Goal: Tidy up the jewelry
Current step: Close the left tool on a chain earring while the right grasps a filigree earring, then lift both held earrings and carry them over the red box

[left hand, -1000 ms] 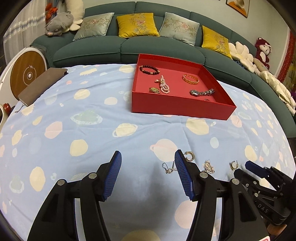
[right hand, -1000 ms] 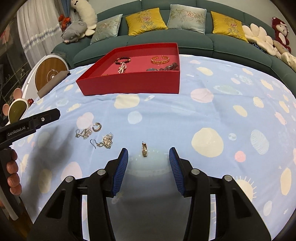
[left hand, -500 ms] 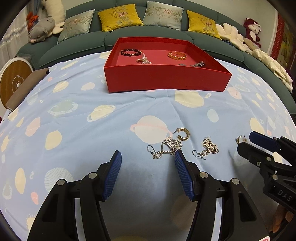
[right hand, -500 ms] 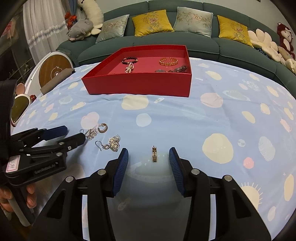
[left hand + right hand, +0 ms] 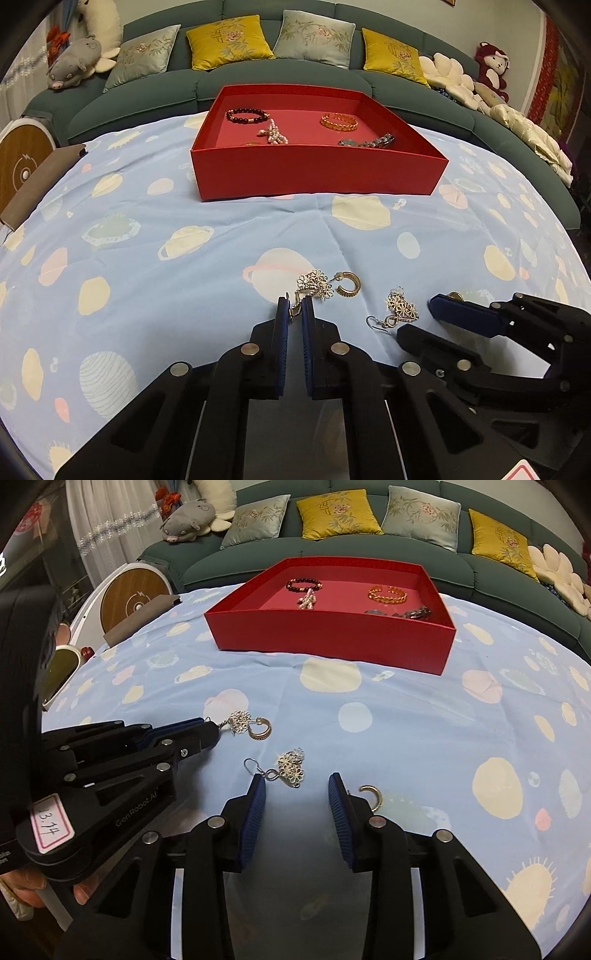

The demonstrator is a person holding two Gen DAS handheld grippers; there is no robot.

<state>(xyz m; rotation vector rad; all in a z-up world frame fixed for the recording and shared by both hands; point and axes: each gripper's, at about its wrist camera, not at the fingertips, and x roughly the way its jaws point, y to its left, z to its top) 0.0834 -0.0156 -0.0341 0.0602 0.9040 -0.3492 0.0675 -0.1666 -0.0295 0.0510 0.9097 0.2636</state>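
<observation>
The left gripper point(image 5: 295, 314), open half a second before, had closed on the flower earring point(image 5: 313, 283); the right gripper point(image 5: 297, 794) stayed open, holding nothing.

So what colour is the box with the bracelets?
The box is red, clearest in the left wrist view.

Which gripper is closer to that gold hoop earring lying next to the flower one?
Left. The left gripper is just short of the gold hoop earring, shut on the flower earring beside it. The right gripper sits farther off.
</observation>
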